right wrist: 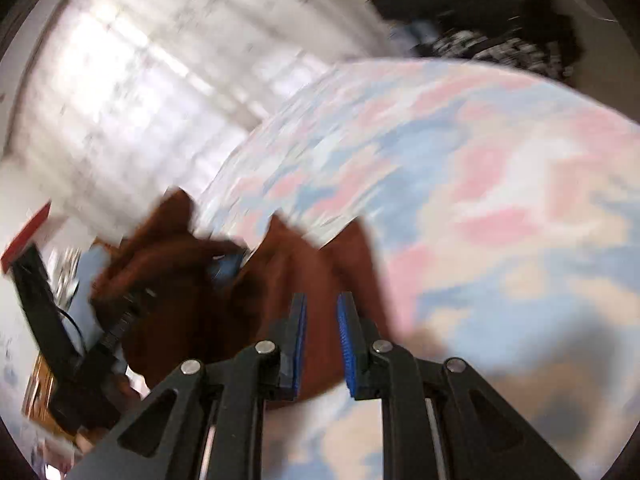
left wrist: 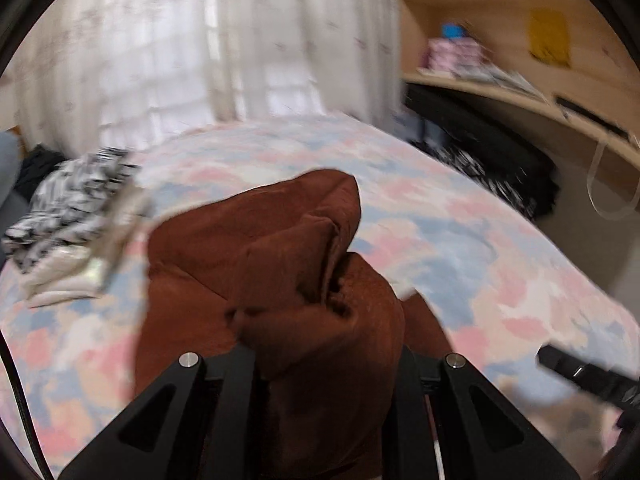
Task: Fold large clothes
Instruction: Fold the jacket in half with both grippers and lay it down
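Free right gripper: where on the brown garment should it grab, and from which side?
Probably the loose pointed edge of the brown garment lying on the bedspread, approached from the bare bedspread side. The other end is bunched in the left gripper; right gripper pinches nothing.

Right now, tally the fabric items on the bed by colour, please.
Rust-brown: 1, the garment bunched in the left claw
Black-and-white print: 1, the folded piece at the bed's far left
Cream: 1, the folded piece under it
Total: 3, on the pastel bedspread. Blur may hide more.
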